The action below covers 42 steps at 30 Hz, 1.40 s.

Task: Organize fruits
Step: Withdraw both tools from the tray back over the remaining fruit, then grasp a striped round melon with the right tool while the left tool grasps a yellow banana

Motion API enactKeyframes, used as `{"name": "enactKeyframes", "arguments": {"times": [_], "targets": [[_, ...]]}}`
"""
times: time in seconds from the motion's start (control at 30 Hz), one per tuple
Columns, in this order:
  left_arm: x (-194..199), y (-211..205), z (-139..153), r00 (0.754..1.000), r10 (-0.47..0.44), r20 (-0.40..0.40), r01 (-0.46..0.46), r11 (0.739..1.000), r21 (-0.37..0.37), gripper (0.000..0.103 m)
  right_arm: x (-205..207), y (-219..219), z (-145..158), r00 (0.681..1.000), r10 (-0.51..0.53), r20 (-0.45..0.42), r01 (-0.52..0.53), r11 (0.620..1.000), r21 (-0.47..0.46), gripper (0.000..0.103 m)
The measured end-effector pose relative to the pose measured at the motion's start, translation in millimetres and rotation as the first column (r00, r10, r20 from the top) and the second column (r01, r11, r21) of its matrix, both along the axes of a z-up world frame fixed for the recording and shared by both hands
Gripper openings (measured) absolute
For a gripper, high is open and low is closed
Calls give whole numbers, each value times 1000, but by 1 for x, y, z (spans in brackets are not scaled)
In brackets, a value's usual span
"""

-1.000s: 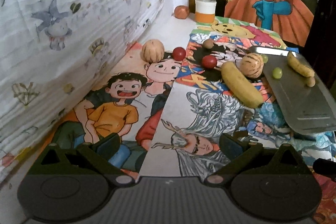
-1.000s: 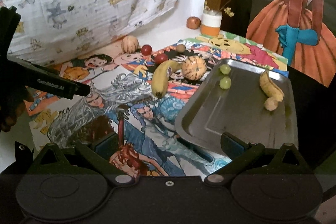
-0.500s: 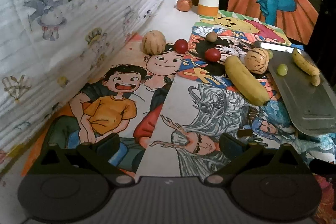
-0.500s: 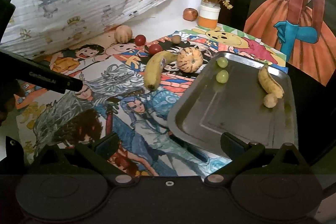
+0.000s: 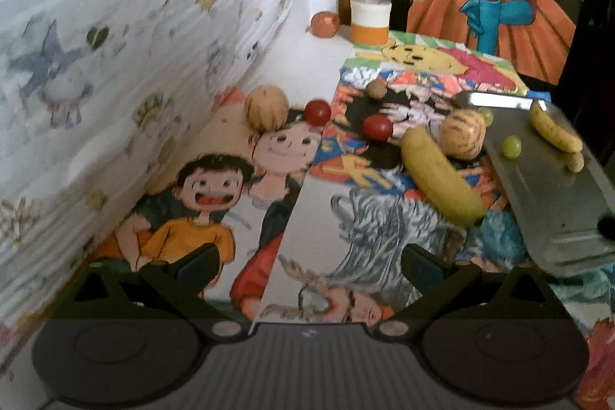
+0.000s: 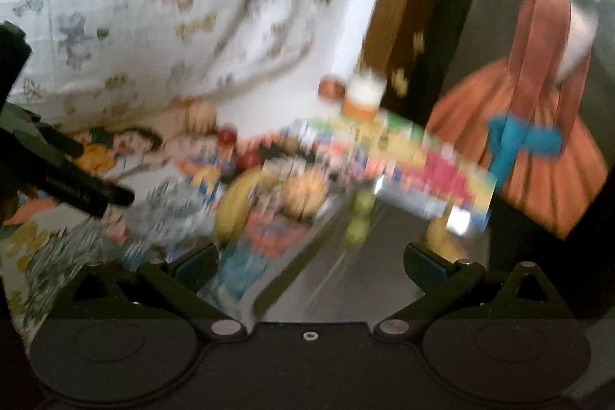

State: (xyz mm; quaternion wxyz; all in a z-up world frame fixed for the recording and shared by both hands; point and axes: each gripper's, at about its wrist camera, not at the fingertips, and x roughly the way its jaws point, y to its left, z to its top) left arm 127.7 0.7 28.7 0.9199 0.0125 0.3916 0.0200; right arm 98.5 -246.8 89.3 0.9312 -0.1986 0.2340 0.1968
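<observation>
**Both grippers empty, loose fruit waiting beside the tray**

The left gripper (image 5: 309, 260) hangs low over the picture-covered table (image 5: 307, 214), jaws spread wide with nothing between them. The right gripper (image 6: 309, 256) is likewise spread and empty, above the near end of the tray (image 6: 346, 291); its view is heavily blurred.

From the left gripper, the big banana (image 5: 440, 175) lies at about 1 o'clock, slanting away, with a striped round fruit (image 5: 461, 133) touching or just beside its far end. Two small red fruits (image 5: 378, 127) (image 5: 317, 112) sit near 12 o'clock, a tan round fruit (image 5: 266, 106) at 11 o'clock, and a small brown one (image 5: 375, 89) beyond. Further off stand an orange-red fruit (image 5: 325, 24) and a white-and-orange cup (image 5: 369, 18).

The tray (image 5: 549, 195) at 2 o'clock already holds a small banana (image 5: 553, 131), a green grape (image 5: 511, 145) and a small tan piece (image 5: 575, 162).

The big banana looks like the handiest pick: light, soft-skinned, bruising under a hard pinch. Taking it across the middle, jaws square to its length, should keep it balanced. The round fruits are smooth and will likely roll, so they want a centred, gentle squeeze.
</observation>
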Motion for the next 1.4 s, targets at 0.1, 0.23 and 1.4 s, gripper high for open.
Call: {"name": "enactKeyframes", "arguments": {"times": [0.1, 0.23, 1.4], "targets": [[7, -2, 11, 999, -3, 33, 3, 1000, -3, 103, 7, 0, 26, 990, 67, 120, -66, 998, -12, 102], [19, -6, 26, 997, -11, 76, 13, 1000, -16, 103, 19, 5, 54, 960, 141, 241, -136, 990, -38, 102], [105, -47, -18, 982, -190, -21, 183, 969, -168, 92, 132, 8, -77, 877, 478, -51, -471, 832, -292, 90]]}}
